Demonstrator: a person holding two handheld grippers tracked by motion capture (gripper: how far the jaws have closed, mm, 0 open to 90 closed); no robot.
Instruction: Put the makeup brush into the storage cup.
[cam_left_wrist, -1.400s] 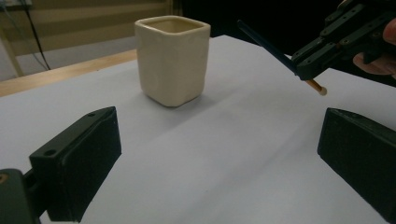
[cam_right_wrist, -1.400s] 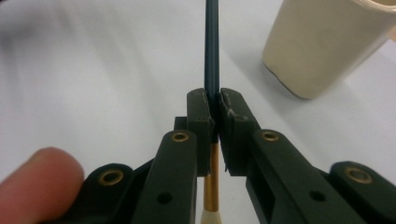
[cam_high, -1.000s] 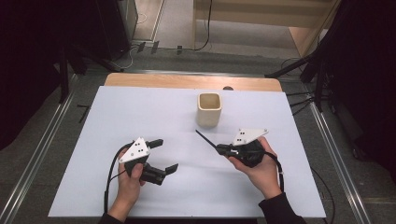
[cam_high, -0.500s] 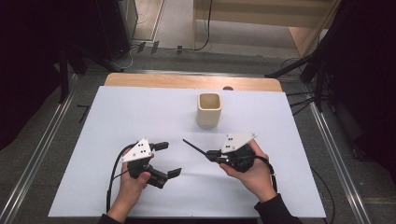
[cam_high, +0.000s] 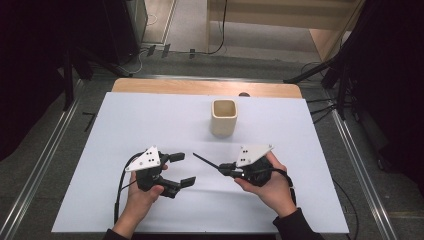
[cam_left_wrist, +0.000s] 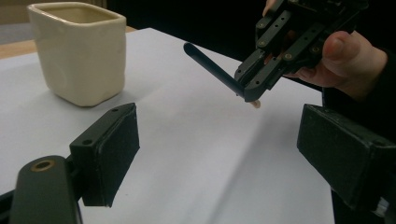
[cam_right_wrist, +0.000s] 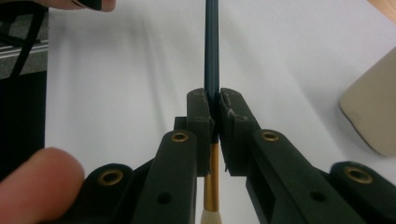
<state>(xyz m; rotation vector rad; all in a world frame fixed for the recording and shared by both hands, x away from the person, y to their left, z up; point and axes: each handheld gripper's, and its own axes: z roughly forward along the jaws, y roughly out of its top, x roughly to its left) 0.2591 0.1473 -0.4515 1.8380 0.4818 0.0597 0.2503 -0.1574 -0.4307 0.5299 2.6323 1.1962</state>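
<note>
Right gripper view – brush (cam_right_wrist: 211, 56) tip cut off, mid-shaft hidden btwn tongs (cam_right_wrist: 213, 116)

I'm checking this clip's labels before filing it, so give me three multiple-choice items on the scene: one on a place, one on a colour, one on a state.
1. Where does the cream cup stand?
A. beyond both tools on the white sheet
B. in the person's left hand
C. on the floor

2. What colour is the long handle of the brush?
A. red
B. dark blue
C. white

3. How is the right tool?
A. open and bare
B. lying on the table
C. shut on the brush

Answers: 1 A, the high view shows the cup farther up the sheet; 2 B, the right gripper view shows the dark blue shaft; 3 C, its pads clamp the shaft.
</note>
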